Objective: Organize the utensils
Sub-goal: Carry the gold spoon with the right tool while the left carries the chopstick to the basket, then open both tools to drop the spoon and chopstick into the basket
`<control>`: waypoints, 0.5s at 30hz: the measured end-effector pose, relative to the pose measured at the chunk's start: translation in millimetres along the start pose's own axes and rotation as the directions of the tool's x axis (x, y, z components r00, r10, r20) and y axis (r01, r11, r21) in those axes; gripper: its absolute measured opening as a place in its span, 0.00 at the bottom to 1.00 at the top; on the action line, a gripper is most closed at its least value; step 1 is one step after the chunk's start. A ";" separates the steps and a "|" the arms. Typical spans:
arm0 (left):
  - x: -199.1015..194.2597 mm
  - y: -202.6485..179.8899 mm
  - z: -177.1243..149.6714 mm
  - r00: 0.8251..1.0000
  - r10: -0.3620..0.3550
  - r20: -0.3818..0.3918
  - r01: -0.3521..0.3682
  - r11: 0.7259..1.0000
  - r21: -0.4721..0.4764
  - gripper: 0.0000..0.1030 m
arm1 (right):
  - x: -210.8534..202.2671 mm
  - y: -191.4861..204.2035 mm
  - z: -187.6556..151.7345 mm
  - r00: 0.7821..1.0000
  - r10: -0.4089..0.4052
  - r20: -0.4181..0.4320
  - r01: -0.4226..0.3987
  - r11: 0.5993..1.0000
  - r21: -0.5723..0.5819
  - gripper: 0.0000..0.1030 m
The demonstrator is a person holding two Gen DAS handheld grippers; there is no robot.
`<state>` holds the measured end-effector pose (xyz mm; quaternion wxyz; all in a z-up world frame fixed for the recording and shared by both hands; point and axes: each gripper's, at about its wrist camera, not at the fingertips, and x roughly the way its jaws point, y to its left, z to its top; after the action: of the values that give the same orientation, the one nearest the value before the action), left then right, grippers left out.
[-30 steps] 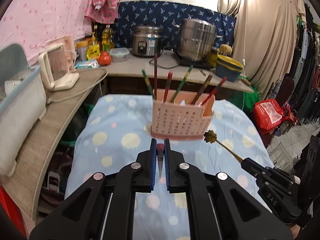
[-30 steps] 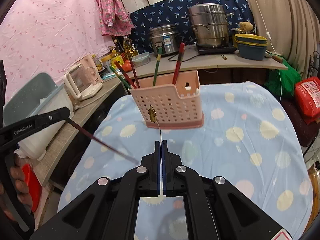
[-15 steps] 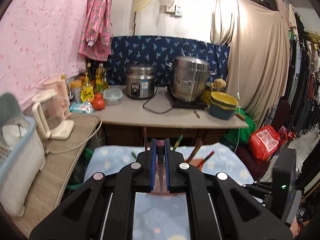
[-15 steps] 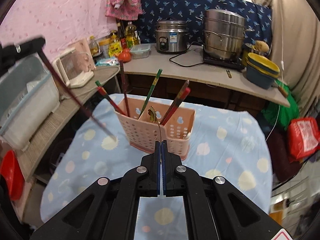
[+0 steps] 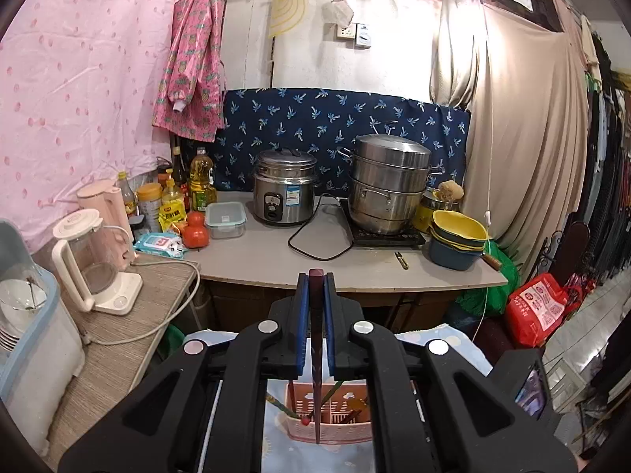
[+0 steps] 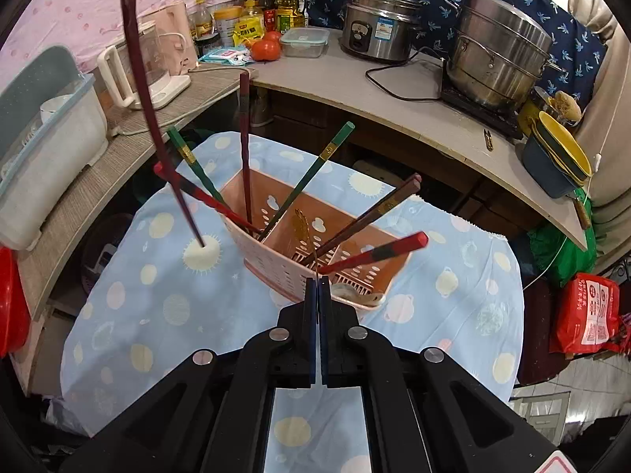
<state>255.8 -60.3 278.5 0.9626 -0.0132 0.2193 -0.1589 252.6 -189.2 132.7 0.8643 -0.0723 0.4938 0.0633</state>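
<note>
My left gripper [image 5: 315, 280] is shut on a dark maroon chopstick [image 5: 316, 354] that hangs down over the pink perforated utensil basket [image 5: 329, 425] seen far below. In the right wrist view the same chopstick [image 6: 146, 90] hangs at the upper left, its tip left of the basket [image 6: 276, 252]. My right gripper [image 6: 317, 283] is shut on a thin gold utensil [image 6: 301, 224] with a leaf-shaped head, held over the basket's near side. Several red, green and brown chopsticks [image 6: 315, 173] lean inside the basket.
The basket stands on a table with a blue spotted cloth [image 6: 165, 307]. Behind it is a counter [image 6: 378, 90] with a rice cooker [image 5: 284, 189], a steel steamer pot [image 5: 388, 185], bottles, stacked bowls [image 5: 455, 242] and a kettle [image 5: 92, 264]. A white bin [image 6: 43, 149] sits at the left.
My left gripper has risen high and tilted up with the chopstick, which now hangs steeply. My right gripper has risen and moved over the basket with the gold utensil.
</note>
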 end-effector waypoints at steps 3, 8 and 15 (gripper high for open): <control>3.8 1.8 4.7 1.000 0.007 0.007 -0.007 1.000 -0.001 0.07 | 12.0 2.0 3.4 1.000 -0.006 -0.022 0.006 1.000 -0.002 0.02; 12.2 3.9 5.2 1.000 0.013 0.005 -0.013 1.000 -0.002 0.07 | 32.0 2.1 3.5 0.999 0.012 -0.051 -0.011 1.000 0.018 0.02; 32.3 4.0 -23.1 0.998 0.050 -0.050 -0.049 0.999 0.012 0.08 | 32.9 2.2 2.7 0.999 0.037 0.031 -0.040 0.995 0.097 0.05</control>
<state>274.8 -65.6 243.8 0.9604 0.0015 0.2429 -0.1366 271.1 -185.2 105.5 0.8725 -0.0197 0.4849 0.0568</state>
